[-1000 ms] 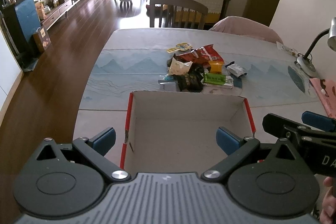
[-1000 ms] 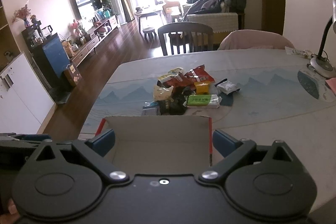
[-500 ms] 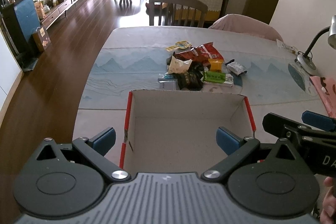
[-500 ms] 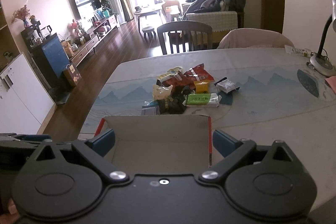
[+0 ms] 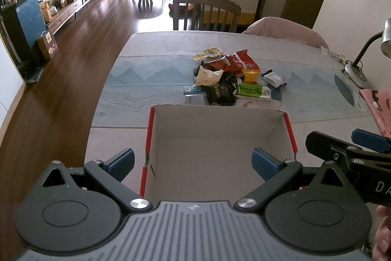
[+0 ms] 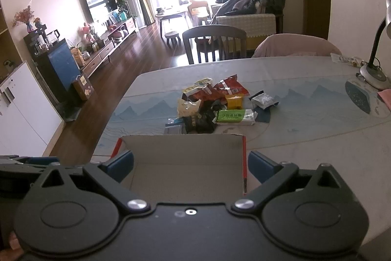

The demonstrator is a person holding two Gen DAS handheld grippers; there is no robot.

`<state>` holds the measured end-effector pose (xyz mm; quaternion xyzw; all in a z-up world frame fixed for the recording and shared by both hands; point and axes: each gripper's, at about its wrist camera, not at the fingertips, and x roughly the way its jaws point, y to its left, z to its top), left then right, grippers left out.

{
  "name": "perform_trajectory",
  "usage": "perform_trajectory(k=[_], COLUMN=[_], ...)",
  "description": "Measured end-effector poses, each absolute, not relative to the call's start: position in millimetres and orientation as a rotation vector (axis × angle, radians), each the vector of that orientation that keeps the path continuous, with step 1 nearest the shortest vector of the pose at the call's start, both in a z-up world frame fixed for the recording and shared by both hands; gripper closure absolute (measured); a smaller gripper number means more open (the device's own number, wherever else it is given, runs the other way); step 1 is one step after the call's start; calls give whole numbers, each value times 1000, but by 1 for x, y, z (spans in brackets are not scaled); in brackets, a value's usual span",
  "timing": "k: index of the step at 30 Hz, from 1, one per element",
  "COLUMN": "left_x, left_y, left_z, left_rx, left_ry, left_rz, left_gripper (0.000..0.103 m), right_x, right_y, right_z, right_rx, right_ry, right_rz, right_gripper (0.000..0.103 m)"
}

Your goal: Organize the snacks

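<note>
Large table with a pale blue mountain-print cover (image 5: 151,80); everything rests on it. At its near edge, an open, empty cardboard box with red-edged side flaps (image 5: 215,151), long axis running across the table's width, open side up.

The heap of mixed foil and plastic snack packets (image 5: 229,80) lies at mid-table, straight ahead of both grippers and just beyond the box's far wall. The box stands between grippers and heap, so any reach must go over that wall; judged low enough to clear.

Left gripper (image 5: 193,162): blue pads spread wide, nothing between them, hovering over the box's near-left part. Right gripper (image 6: 190,166): likewise spread and empty, over the box's near-right part, its right finger outside the red flap.

Nearer arm: the green-and-white flat packet (image 6: 235,116), long axis parallel to the table's near edge, sits on the heap's right side, so it looks like the right gripper's job. The black crinkled packet (image 5: 221,94) and small grey sachet (image 5: 194,98) lie closest to the box's far wall, more to the left gripper's side.

Smaller strays: a silver-and-black packet (image 5: 275,78) just right of the heap, a yellow flat packet (image 5: 207,53) on its far side.

Far right corner: gooseneck desk lamp (image 5: 359,60), well apart. Wooden chair (image 5: 207,11) at the table's far edge.
</note>
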<state>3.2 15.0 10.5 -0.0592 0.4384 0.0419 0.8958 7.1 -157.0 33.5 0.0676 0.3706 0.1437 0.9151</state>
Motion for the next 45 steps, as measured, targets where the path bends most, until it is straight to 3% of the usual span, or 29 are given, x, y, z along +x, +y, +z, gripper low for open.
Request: perform_trajectory(k=[24, 35, 45], left_x=[20, 78, 179], left_y=[9, 6, 30], left_z=[2, 9, 32], left_rx=[-118, -99, -92], left_ry=[937, 988, 1045], left_rz=[71, 98, 90], left_gripper=[1, 0, 1], right_x=[23, 88, 197], right_y=[-162, -175, -184], right_z=[28, 35, 50], right_rx=[119, 100, -18], right_ry=[801, 864, 923], right_rz=[311, 424, 534], right_gripper=[0, 2, 3])
